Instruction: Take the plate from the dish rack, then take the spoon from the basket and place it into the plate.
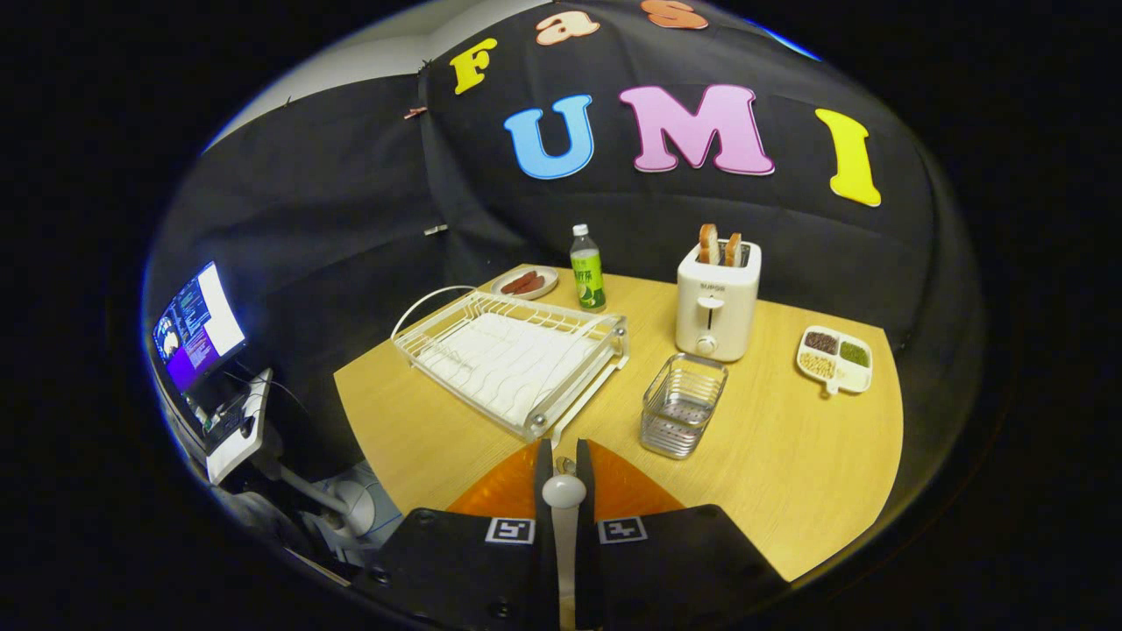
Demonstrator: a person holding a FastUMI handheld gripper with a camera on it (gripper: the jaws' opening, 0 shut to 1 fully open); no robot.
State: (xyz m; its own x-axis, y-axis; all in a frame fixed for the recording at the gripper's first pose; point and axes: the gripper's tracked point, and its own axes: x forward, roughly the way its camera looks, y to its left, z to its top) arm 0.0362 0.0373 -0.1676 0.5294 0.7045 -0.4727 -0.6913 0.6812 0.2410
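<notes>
Currently | table (789, 456): being used as staging | dish rack (513, 359): being shown bare of plates | plate (526, 486), orange: being kept under fingers, seemingly to receive spoon | basket (682, 405), wire mesh: being left beside rack | gripper (563, 473): fingers narrowly closed, gripping a white spoon (563, 492), round end forward, over plate
</notes>
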